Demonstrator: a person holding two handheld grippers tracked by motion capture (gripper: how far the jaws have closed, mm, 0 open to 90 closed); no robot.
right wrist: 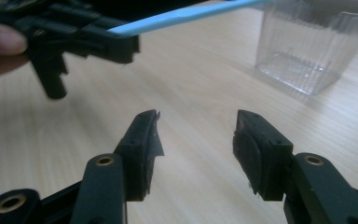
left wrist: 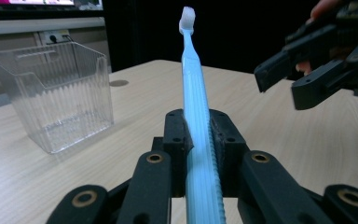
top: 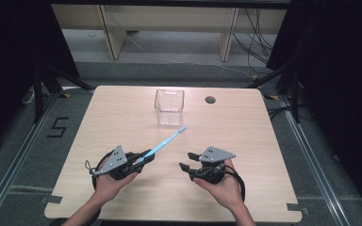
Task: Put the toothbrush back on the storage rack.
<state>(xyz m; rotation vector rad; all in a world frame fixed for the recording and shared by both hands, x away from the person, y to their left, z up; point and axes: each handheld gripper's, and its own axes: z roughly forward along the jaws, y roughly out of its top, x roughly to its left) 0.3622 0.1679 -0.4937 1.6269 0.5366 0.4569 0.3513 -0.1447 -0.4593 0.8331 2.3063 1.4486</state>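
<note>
Left gripper (top: 143, 157) clamped on the handle of a light-blue toothbrush (top: 167, 141); its own view shows both pads pinching the ribbed handle, the white-bristled head (left wrist: 187, 18) rising clear of the table, detail too small to read from above. Right gripper (top: 185, 161) stands wide with nothing between its pads (right wrist: 148, 140), just beside the left one over the wooden table (top: 245, 136). High view places the clear plastic bin (top: 169, 107) beyond the brush tip, apart from it.

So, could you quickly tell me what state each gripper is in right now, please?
Left gripper: shut on the blue toothbrush, bristle end pointing away.
Right gripper: open, nothing between its jaws.
</note>
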